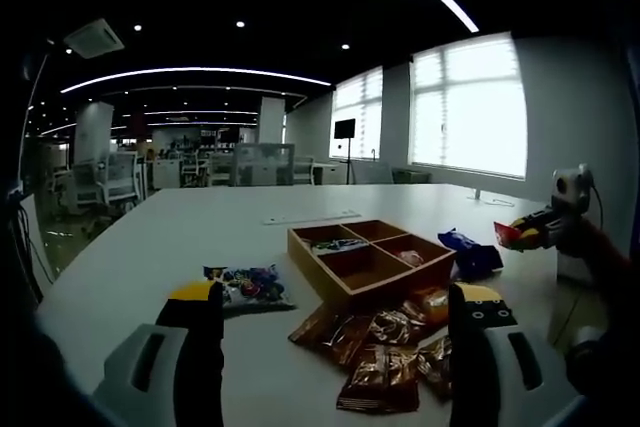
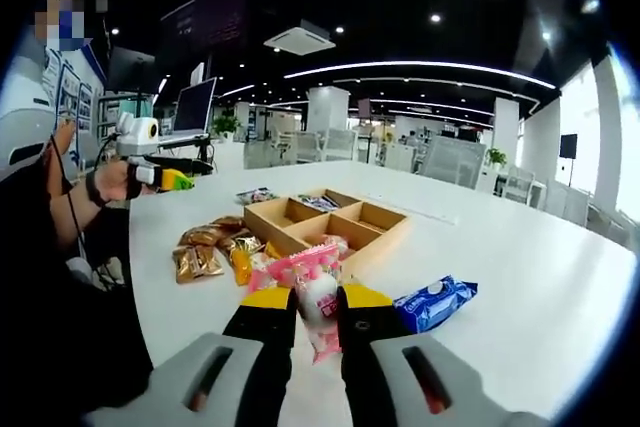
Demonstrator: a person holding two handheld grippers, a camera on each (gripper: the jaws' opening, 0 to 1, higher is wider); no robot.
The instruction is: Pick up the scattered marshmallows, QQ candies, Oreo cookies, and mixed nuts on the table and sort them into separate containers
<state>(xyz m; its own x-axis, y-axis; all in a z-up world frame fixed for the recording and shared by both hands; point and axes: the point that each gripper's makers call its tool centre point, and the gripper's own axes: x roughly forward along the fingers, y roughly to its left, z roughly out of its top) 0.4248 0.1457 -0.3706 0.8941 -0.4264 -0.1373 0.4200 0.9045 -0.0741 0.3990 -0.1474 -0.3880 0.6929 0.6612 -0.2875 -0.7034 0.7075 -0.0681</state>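
My right gripper (image 2: 318, 299) is shut on a pink marshmallow packet (image 2: 318, 292), held low over the table in front of the wooden tray (image 2: 268, 219). It comes into the left gripper view from the right (image 1: 522, 234), with the red-pink packet in its jaws. My left gripper (image 1: 335, 299) is open, jaws wide apart, above brown nut packets (image 1: 385, 347). A hand holds it at the left (image 2: 168, 177) of the right gripper view. A blue Oreo packet (image 2: 435, 302) lies right of my right jaws. A colourful candy packet (image 1: 250, 285) lies left of the tray (image 1: 330, 272).
The tray has four compartments; one holds a dark packet (image 1: 340, 244), another a pale pink one (image 1: 410, 258). More brown and orange packets (image 2: 205, 247) lie by the tray. The white table (image 1: 200, 227) stretches far back. A person's arm (image 2: 70, 197) is at the table's left edge.
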